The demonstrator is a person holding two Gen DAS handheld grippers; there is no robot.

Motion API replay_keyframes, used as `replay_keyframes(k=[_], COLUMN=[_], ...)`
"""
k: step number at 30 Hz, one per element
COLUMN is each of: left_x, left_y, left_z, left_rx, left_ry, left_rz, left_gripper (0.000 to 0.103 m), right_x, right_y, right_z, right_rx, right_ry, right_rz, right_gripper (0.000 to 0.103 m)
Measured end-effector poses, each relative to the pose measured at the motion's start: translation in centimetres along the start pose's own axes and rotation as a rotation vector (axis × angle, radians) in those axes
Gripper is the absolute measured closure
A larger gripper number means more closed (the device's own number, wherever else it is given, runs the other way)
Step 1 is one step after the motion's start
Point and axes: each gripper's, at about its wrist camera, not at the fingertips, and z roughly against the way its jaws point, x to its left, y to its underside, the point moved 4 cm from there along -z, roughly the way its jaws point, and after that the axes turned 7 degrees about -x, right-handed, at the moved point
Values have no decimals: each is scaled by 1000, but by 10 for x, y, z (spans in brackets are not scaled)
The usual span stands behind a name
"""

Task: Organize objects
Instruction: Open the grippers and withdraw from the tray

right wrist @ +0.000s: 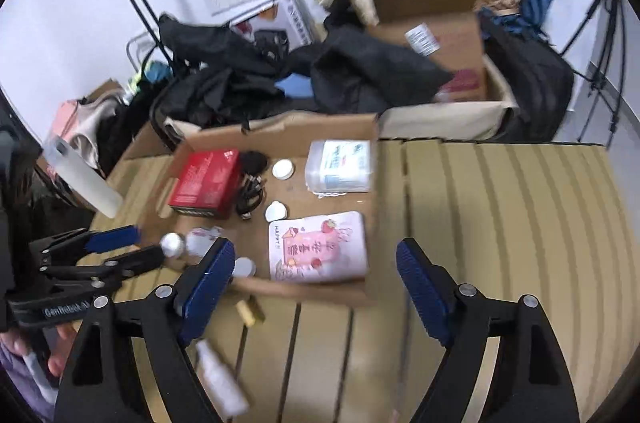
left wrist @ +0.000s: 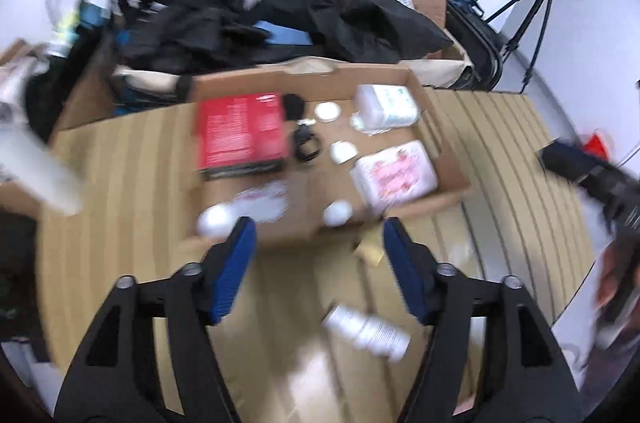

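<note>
The white cylindrical plastic bottle (left wrist: 366,331) is seen lying, apparently diagonally, low in frame between the left gripper's (left wrist: 318,265) spread, empty jaws; the right gripper (right wrist: 314,283) is likewise spread.

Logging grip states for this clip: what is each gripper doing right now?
Left gripper: open, nothing between its pads.
Right gripper: open, holding nothing.

Motion blur smears the white bottle (left wrist: 366,333) lying on the slatted table (left wrist: 500,183); its label is unreadable.
</note>
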Motion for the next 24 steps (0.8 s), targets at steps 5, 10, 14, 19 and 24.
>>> replay_keyframes(k=[5, 10, 14, 19, 24], left_x=[30, 33, 19, -1, -14], left_y=[34, 68, 87, 108, 153], left_z=[102, 179, 212, 235, 235], left_rx=[-36, -104, -131, -153, -179], left_ry=[-61, -95, -90, -84, -149], left_rz=[-3, 19, 9, -28, -35], left_gripper=[27, 21, 21, 21, 18], right_x=[1, 17, 40, 60, 74], right_y=[2, 31, 50, 70, 102], right_z=[99, 175, 206, 234, 273], right_rx=[-41, -72, -95, -121, -196], right_ry=[23, 8, -15, -42, -87], right_rz=[68, 104, 136, 162, 143], right_gripper=[17, 17, 17, 17, 17])
